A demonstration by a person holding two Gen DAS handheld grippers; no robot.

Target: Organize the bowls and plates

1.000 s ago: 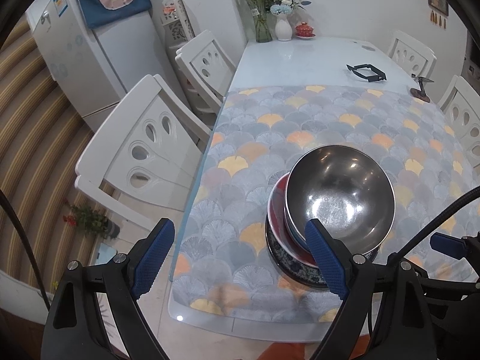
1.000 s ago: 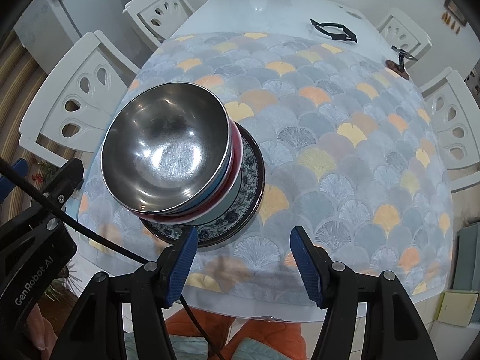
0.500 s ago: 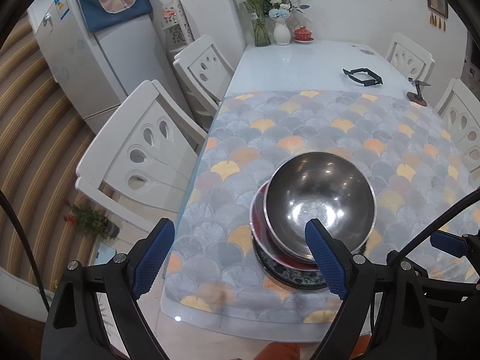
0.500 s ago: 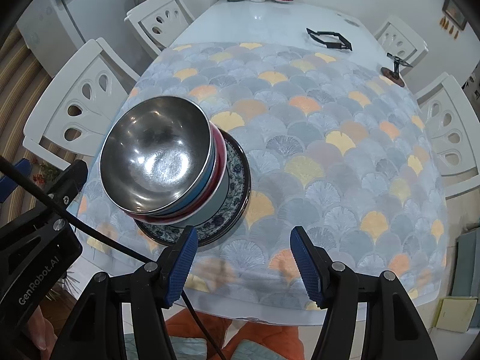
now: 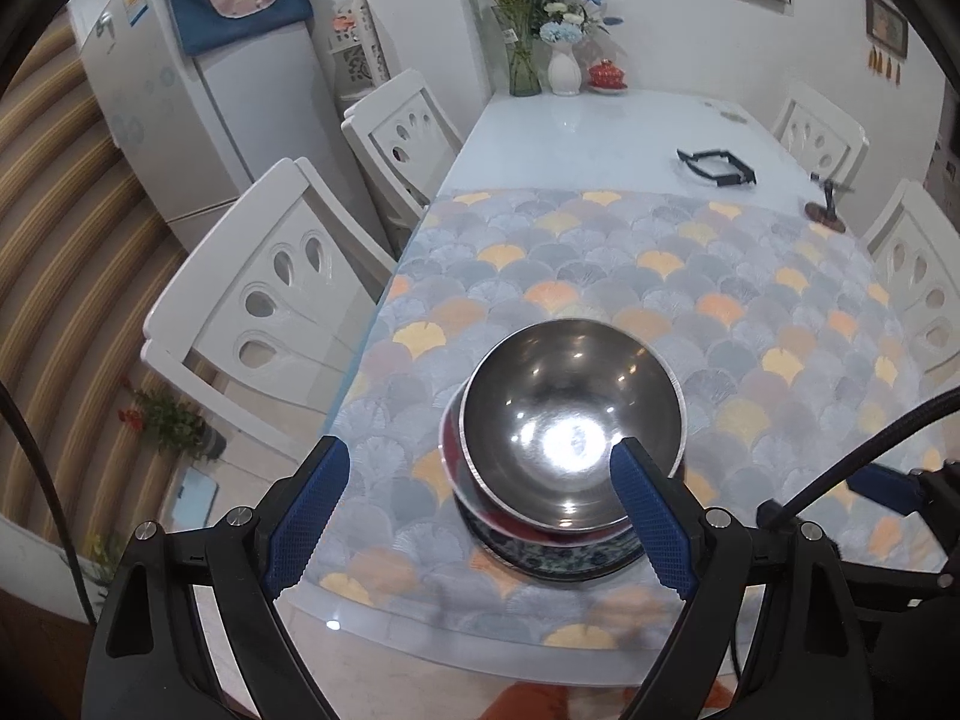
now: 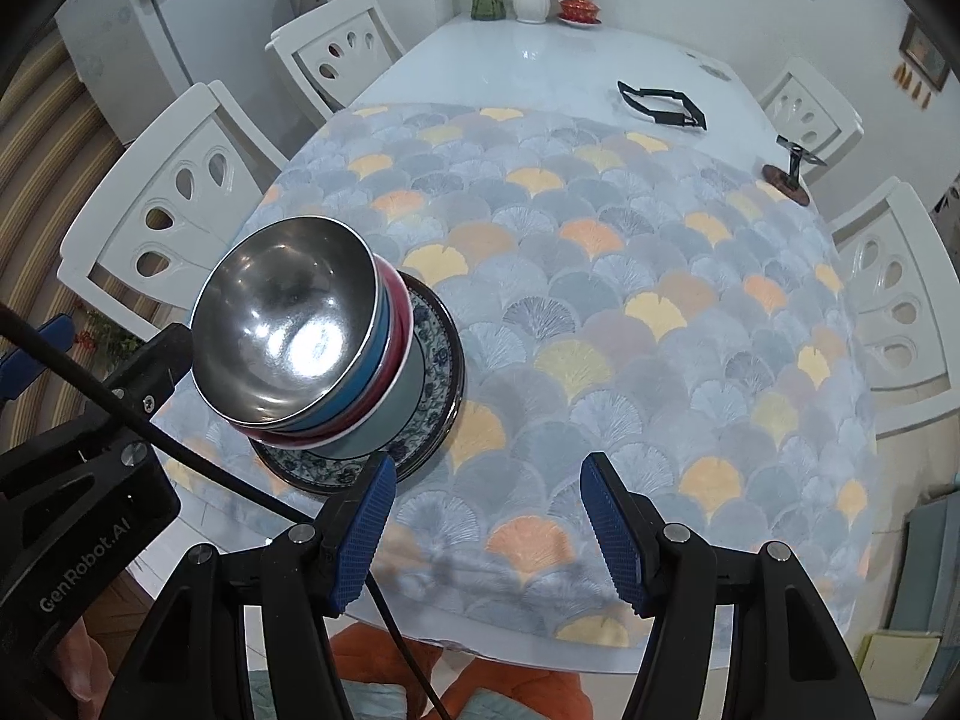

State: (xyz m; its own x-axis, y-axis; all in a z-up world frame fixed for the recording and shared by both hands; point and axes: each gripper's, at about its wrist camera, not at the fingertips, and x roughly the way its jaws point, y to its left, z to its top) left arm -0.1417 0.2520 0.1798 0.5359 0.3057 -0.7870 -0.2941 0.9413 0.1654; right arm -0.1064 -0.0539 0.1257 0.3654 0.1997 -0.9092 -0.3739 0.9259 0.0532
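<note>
A steel bowl (image 5: pixel 570 420) (image 6: pixel 288 324) tops a stack near the table's front left corner. Under it nest a blue bowl (image 6: pixel 360 378), a red-rimmed bowl (image 6: pixel 396 336) and a pale bowl (image 6: pixel 390 414), all on a dark blue-patterned plate (image 6: pixel 435 360) (image 5: pixel 558 558). My left gripper (image 5: pixel 474 516) hangs open above the front of the stack with nothing between its blue pads. Right of the stack, my right gripper (image 6: pixel 486 528) is open over the patterned cloth, also empty.
A scale-patterned cloth (image 6: pixel 630 300) covers the near half of the white table (image 5: pixel 600 138). A black frame (image 6: pixel 660 102), a small stand (image 6: pixel 789 177) and vases with flowers (image 5: pixel 540 54) are at the far end. White chairs (image 5: pixel 270 300) line both sides.
Both grippers have pulled back and up from the stack, which now looks smaller and farther in each view. The stack itself has not moved, and the jaws kept their width.
</note>
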